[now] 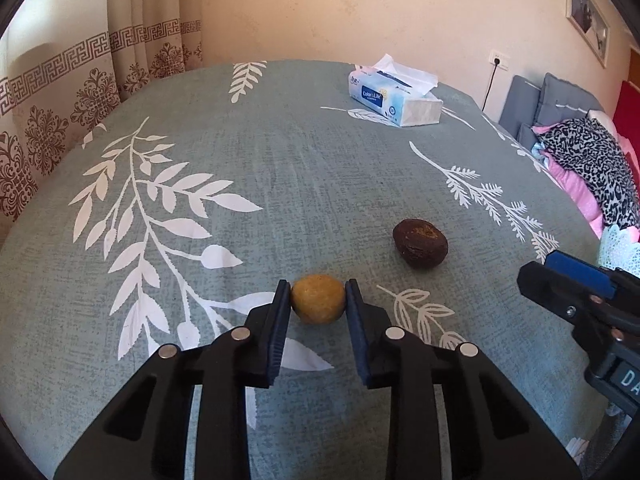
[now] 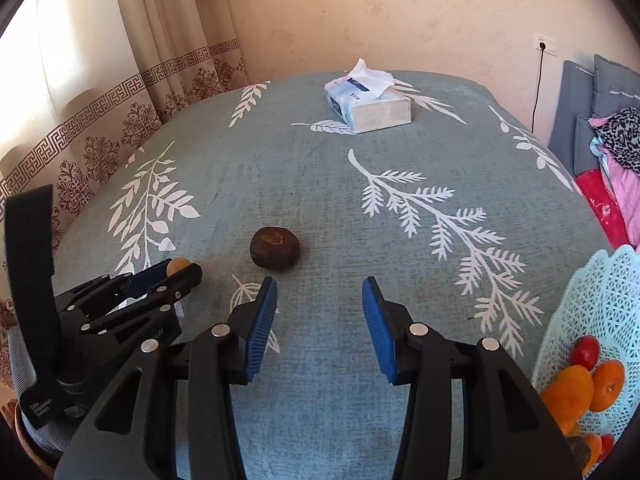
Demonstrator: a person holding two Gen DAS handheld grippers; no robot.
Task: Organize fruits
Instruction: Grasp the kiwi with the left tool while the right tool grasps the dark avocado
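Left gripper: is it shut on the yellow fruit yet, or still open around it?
Shut on it. Both pads of the left gripper press the sides of the yellow fruit, with no gap visible. Whether it is off the tablecloth, cannot tell.

Sunlit patterned curtains [image 1: 60, 92] hang left of a peach wall [image 1: 340, 8] bearing a socket [image 2: 545, 45].

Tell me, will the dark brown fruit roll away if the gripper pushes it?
Probably a little. The brown fruit looks rounded, so a push could roll it along the tablecloth. Its wrinkled skin and the woven cloth may slow it. It looks firm, so the open right gripper should hold it as the left gripper holds the yellow fruit.
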